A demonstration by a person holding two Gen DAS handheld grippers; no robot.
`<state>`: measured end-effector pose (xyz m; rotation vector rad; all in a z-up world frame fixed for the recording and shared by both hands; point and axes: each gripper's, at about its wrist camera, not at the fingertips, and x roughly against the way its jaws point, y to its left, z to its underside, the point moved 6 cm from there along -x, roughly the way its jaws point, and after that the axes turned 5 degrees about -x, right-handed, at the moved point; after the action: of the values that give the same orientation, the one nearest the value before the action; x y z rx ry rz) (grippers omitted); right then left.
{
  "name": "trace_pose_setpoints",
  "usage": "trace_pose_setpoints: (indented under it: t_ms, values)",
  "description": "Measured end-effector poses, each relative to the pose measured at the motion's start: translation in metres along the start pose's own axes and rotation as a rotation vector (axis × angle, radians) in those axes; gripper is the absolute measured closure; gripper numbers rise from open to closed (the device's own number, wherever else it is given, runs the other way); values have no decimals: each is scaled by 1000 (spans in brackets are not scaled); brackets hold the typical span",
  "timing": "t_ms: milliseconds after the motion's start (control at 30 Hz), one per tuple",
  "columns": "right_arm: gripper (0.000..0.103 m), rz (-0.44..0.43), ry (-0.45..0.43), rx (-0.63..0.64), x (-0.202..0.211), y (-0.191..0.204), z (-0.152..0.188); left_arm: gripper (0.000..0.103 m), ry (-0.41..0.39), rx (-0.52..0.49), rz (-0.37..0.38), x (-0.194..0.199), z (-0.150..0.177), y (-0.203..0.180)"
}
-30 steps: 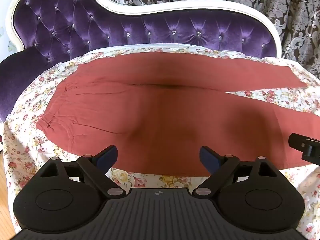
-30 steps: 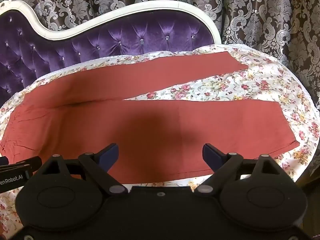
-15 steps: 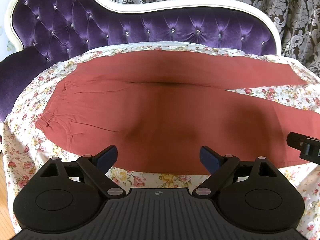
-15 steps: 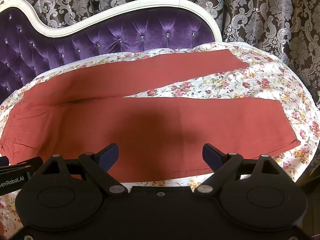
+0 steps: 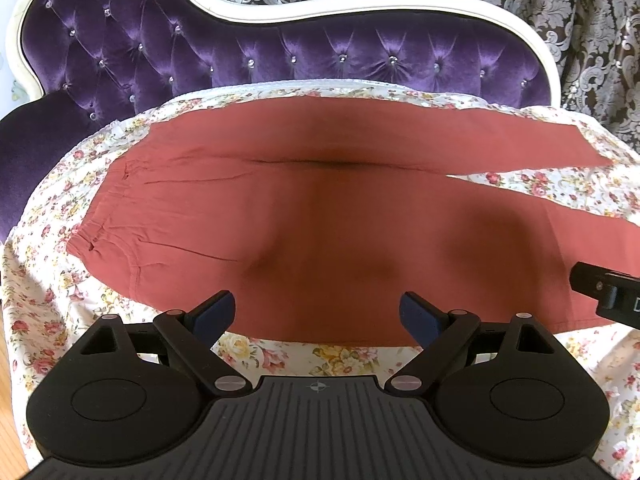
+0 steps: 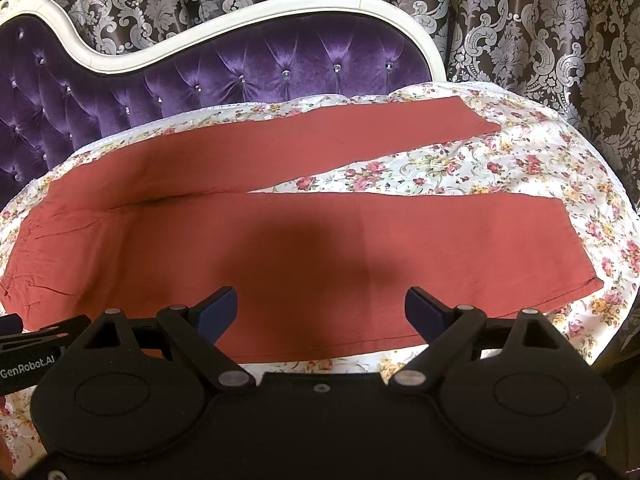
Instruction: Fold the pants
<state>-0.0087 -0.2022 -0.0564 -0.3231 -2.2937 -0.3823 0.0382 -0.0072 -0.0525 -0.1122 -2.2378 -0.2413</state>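
Left tongs [image 5: 317, 312]: spread wide, nothing between, hanging just over near edge of pants [image 5: 320, 216].
Pants: red-brown, flat on flowery sheet [image 5: 48, 312] on purple sofa [image 5: 280, 52], ahead of both tongs. Waist [image 5: 100, 224] far left of left tongs; two legs run right, split apart.
Right tongs [image 6: 321, 310]: spread wide too, empty, over near leg [image 6: 360, 248].
Guess: cloth soft, thin, light, floppy, will sag and slide on sheet. Best pinch at edges: waist, leg end [image 6: 576, 248] right of right tongs.
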Motion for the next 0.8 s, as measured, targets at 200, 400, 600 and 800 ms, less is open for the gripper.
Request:
trace_pose_setpoints:
  t_ms: [200, 400, 600, 800]
  values:
    - [12, -5, 4, 1, 0, 0, -1, 13, 1, -1, -1, 0, 1, -1]
    - [12, -10, 4, 7, 1, 3, -2, 13, -1, 8, 11, 0, 0, 0]
    - [12, -5, -10, 7, 1, 2, -4, 13, -13, 9, 28, 1, -1, -2]
    - [12, 3, -51, 25, 2, 4, -10, 13, -18, -15, -12, 1, -6, -2]
